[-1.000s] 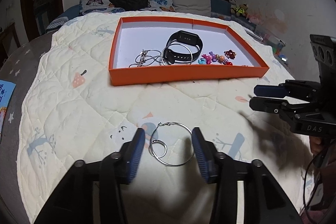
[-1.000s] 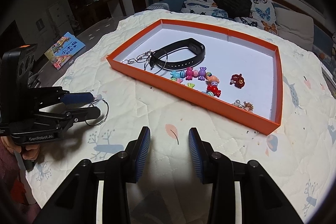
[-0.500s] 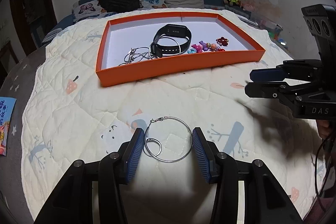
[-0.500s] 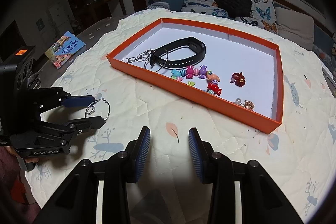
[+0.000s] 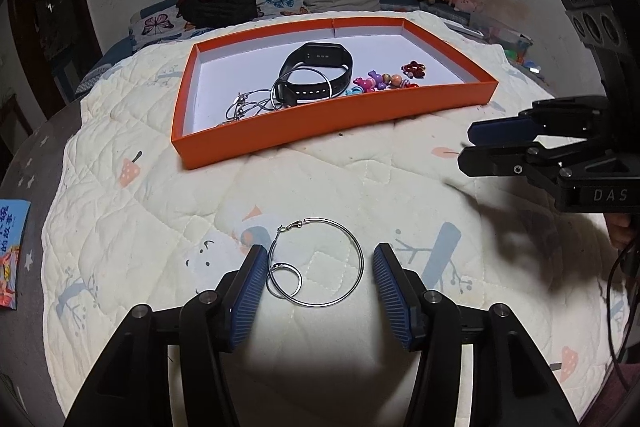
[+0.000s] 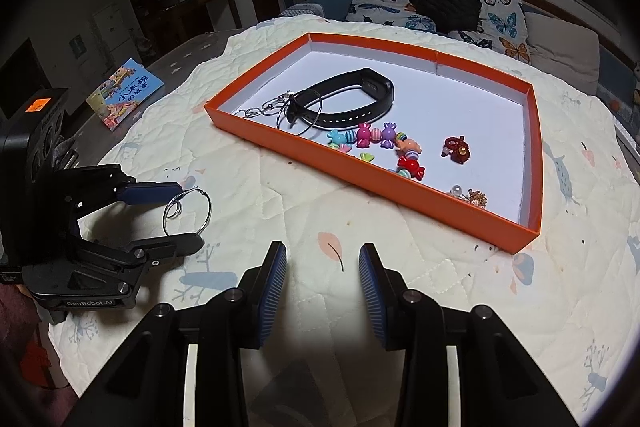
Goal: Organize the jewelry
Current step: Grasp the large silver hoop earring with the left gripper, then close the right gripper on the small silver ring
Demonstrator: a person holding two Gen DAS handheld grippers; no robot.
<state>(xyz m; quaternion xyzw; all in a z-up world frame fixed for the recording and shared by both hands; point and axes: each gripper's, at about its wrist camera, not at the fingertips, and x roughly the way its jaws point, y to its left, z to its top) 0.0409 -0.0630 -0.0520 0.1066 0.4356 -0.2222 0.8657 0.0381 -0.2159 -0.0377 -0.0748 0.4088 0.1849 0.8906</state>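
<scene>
A large silver hoop earring [image 5: 348, 263] with a small ring [image 5: 285, 279] lies on the quilt between the open fingers of my left gripper [image 5: 318, 285]; the left pad is near the small ring. It also shows in the right wrist view [image 6: 188, 213], as does the left gripper [image 6: 180, 215]. An orange tray [image 5: 320, 127] holds a black wristband [image 5: 316, 75], silver hoops [image 5: 256, 105] and candy-shaped beads [image 5: 380, 83]. My right gripper [image 6: 322, 285] is open and empty above the quilt, near the tray's [image 6: 360, 179] front wall; in the left wrist view it [image 5: 472, 143] hovers at right.
A cream quilt [image 5: 160, 227] covers the bed. A red charm [image 6: 456, 149] and a gold trinket [image 6: 476, 197] lie in the tray. A picture book [image 6: 124, 93] lies off the quilt at left. Pillows and a dark bag [image 5: 220, 3] are behind the tray.
My left gripper has opened wider and drawn back a little, leaving the hoop earring lying between its fingers. My right gripper has barely moved.
</scene>
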